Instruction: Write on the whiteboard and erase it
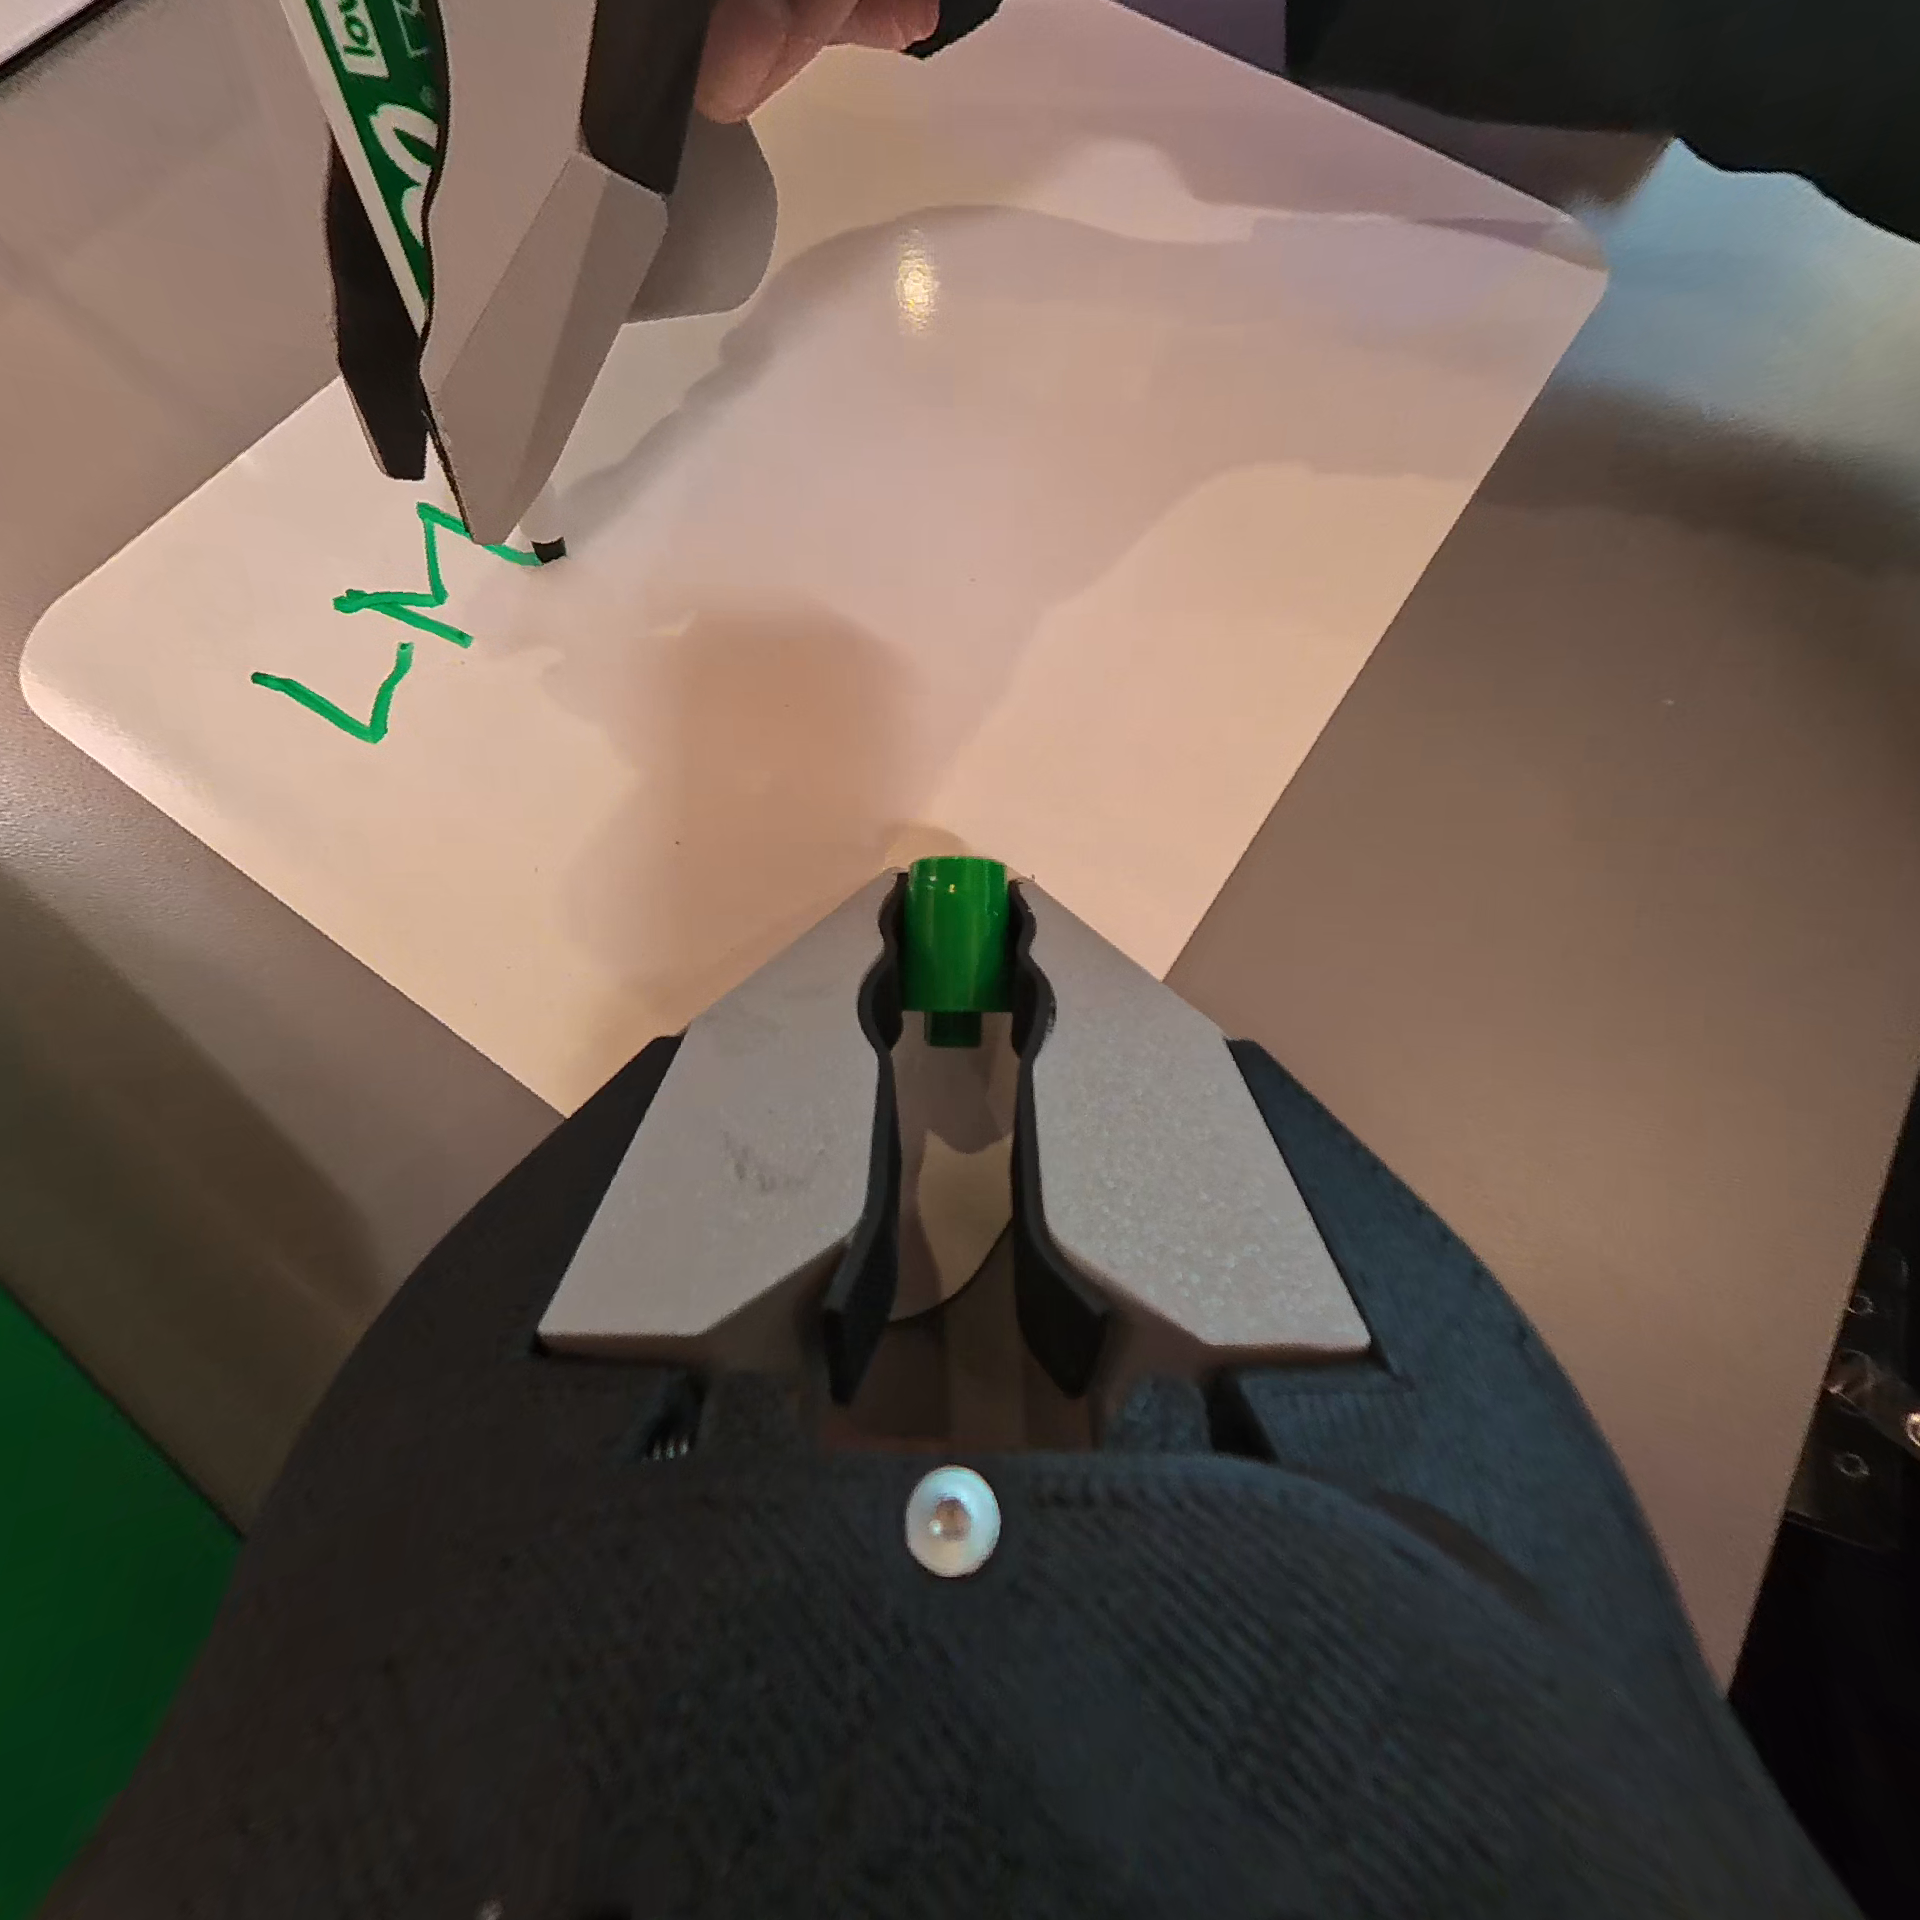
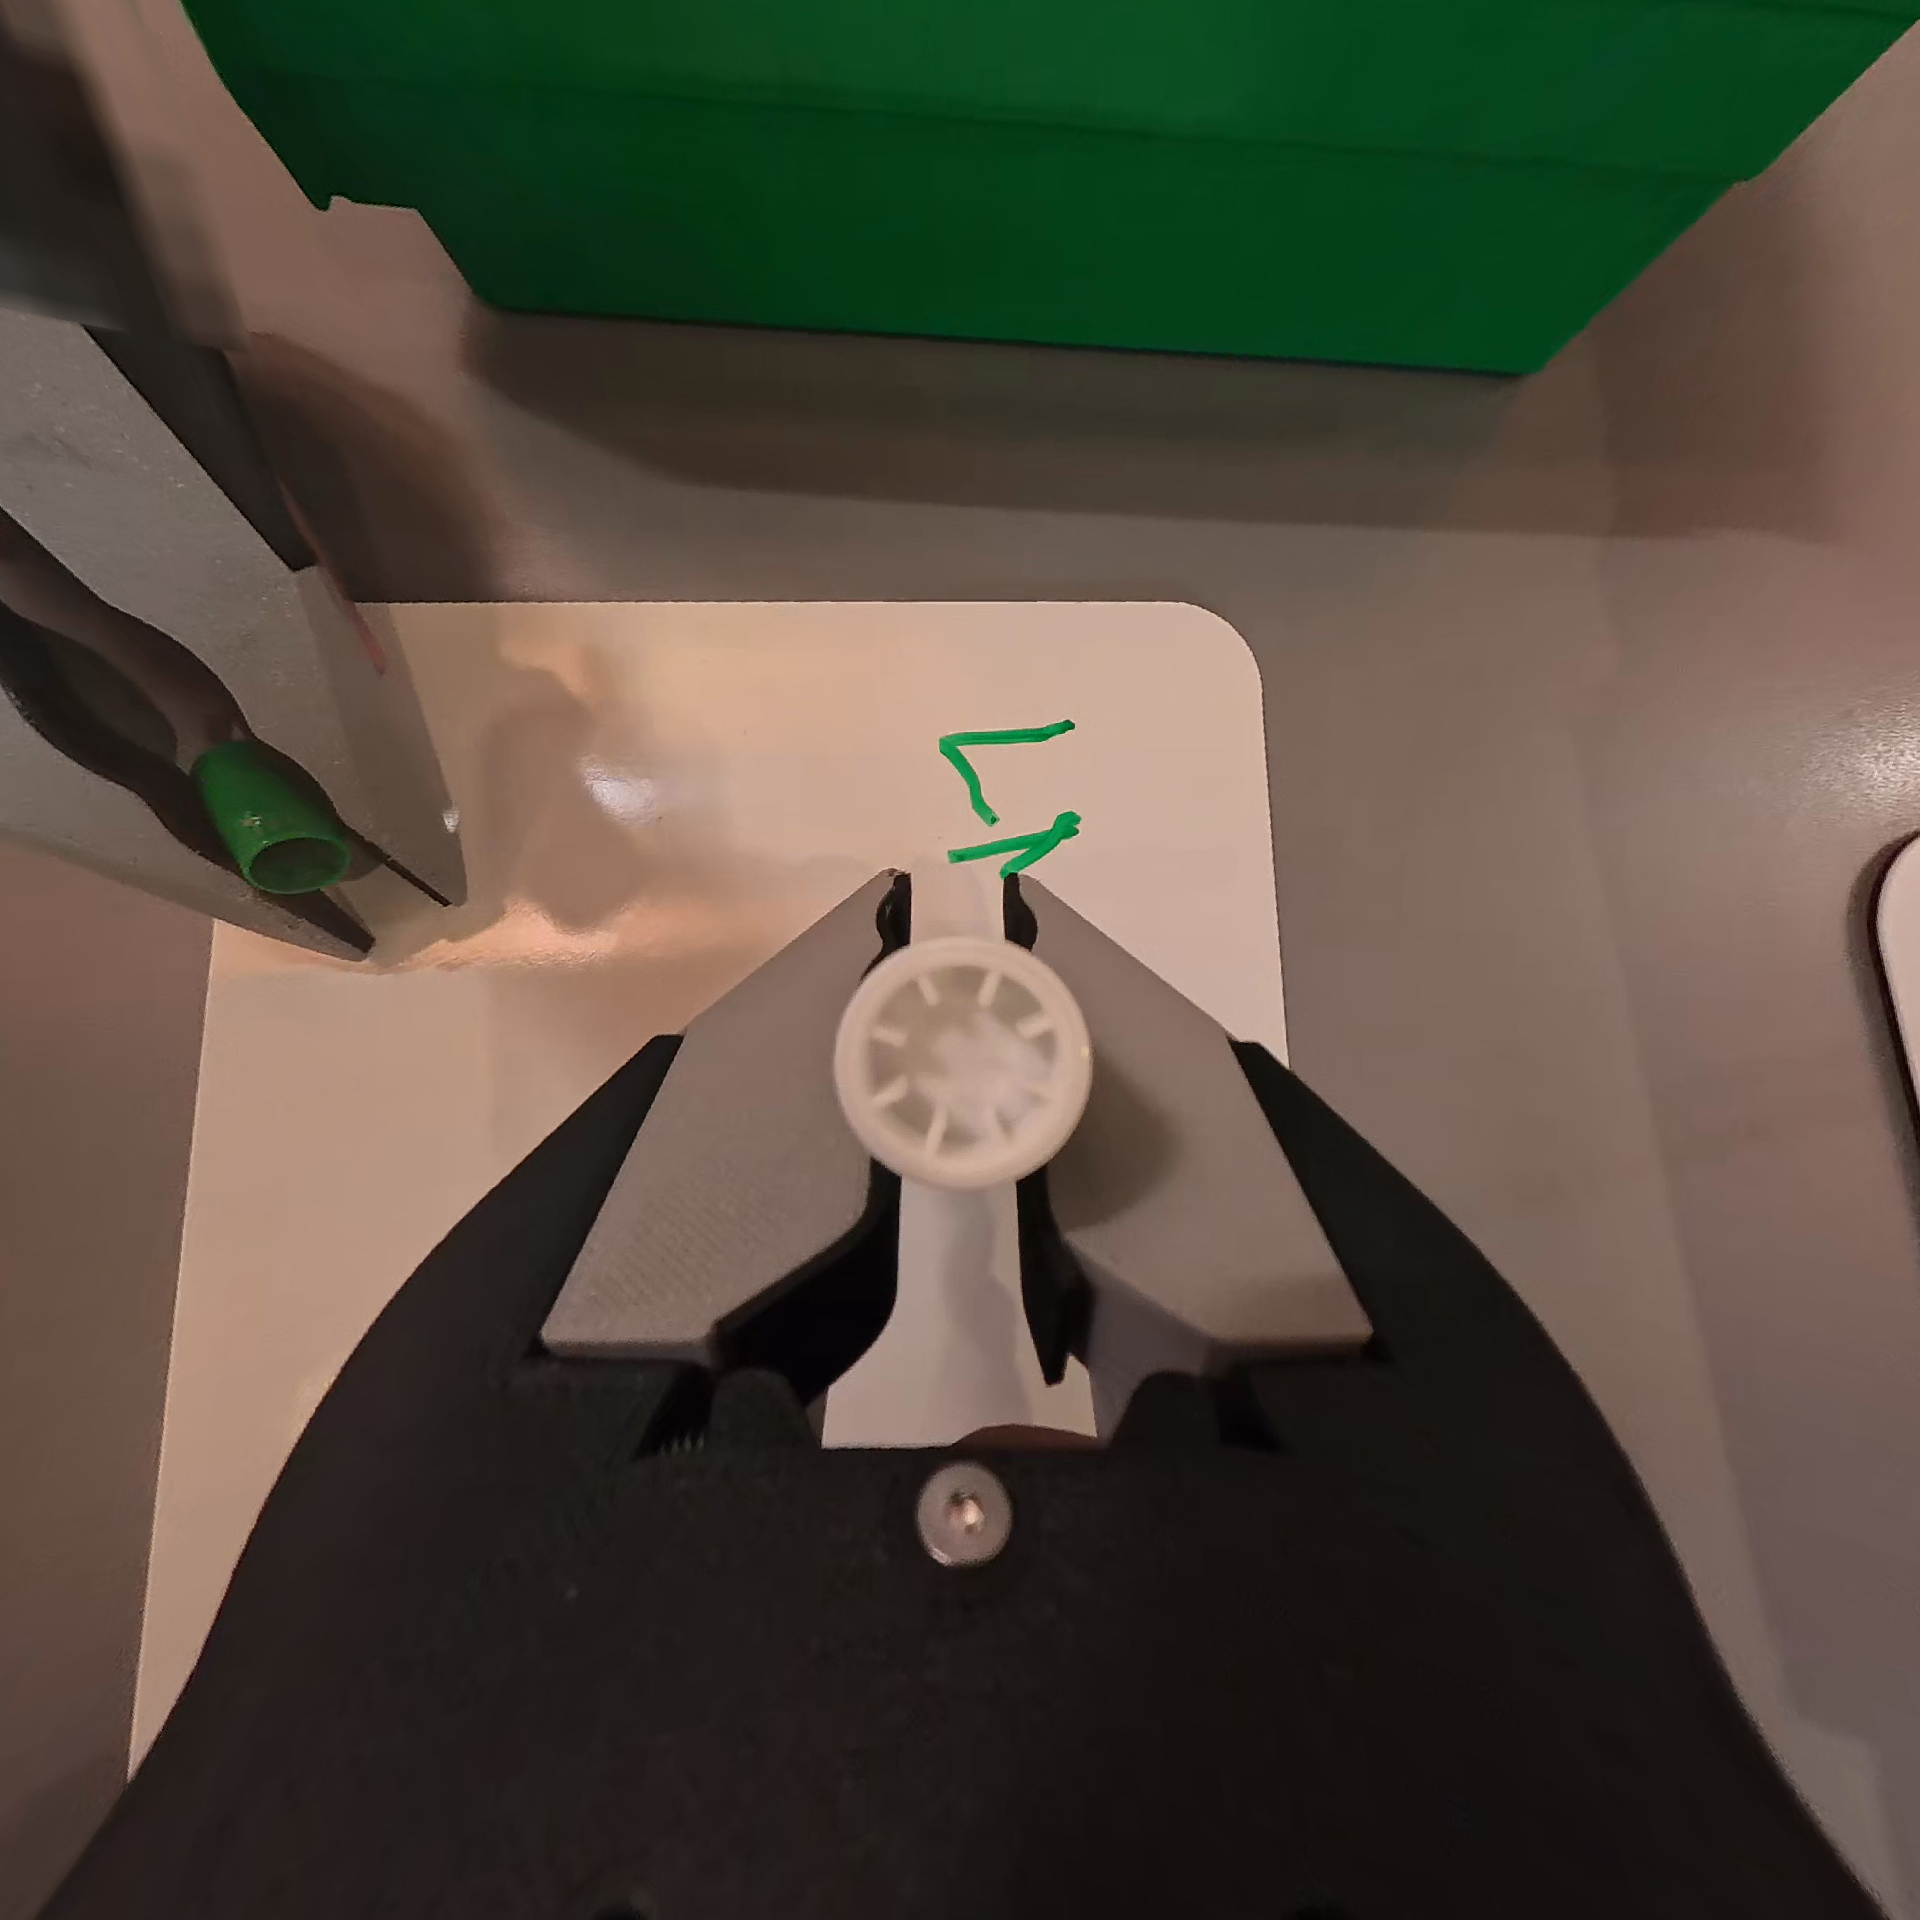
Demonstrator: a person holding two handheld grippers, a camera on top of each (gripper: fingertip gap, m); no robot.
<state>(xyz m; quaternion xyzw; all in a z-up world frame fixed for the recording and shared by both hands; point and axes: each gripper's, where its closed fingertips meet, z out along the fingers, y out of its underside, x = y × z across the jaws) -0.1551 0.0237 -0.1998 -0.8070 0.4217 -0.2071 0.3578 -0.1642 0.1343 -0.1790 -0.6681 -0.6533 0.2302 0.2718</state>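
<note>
Right tool (image 2: 956,878) clamps marker (image 2: 961,1060), tip on whiteboard (image 2: 727,727); left tool (image 1: 956,883) grips green cap (image 1: 954,935).

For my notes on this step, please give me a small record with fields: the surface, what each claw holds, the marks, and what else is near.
surface: white board lying flat on a grey table
left claw: shut on a green cap, over the near edge of the board
right claw: shut on a marker, tip on the board
marks: green strokes near one corner, still being added to
nearby: green box beyond the board
erasing: not begun
</note>
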